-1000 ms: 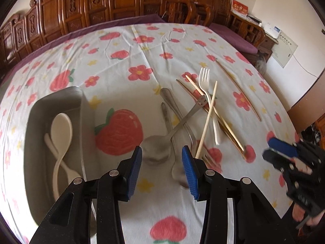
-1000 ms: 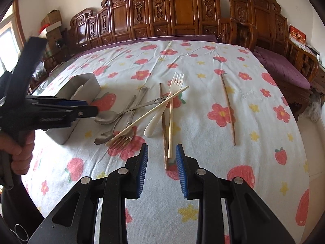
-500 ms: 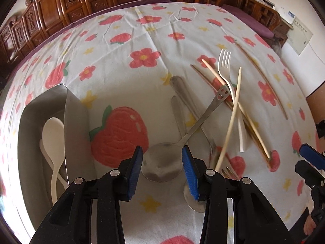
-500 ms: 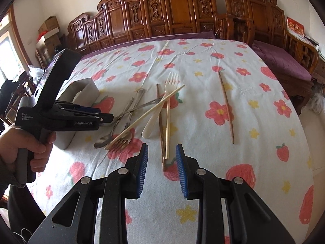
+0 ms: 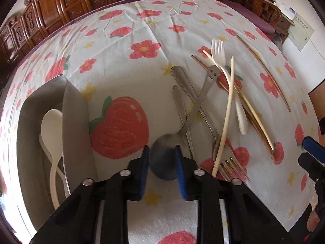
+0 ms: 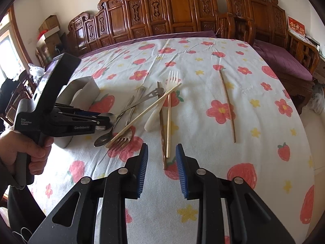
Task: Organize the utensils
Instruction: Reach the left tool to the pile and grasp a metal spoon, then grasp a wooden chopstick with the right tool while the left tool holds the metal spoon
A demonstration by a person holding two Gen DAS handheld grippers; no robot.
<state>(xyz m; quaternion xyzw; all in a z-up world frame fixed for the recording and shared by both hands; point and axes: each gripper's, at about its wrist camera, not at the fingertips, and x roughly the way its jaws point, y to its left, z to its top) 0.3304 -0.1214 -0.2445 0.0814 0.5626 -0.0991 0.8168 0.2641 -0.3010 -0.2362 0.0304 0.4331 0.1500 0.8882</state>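
Utensils mostly unsorted: metal spoon (image 5: pixel 168 158) bowl sitting between the pads of left gripper (image 5: pixel 161 169), jaws narrowed around it, contact not certain. Left of that gripper, metal tray (image 5: pixel 75 122) holding two white spoons (image 5: pixel 51 134) already. Ahead and right of it, piled and crossing: metal fork (image 5: pixel 227 162), white fork (image 5: pixel 225 77), pale chopstick (image 5: pixel 226 111), more cutlery. Right gripper (image 6: pixel 161 166) open and empty, hovering over dark chopstick (image 6: pixel 161 126); lone chopstick (image 6: pixel 228 103) well off to its right. Early going, judging by the pile left.
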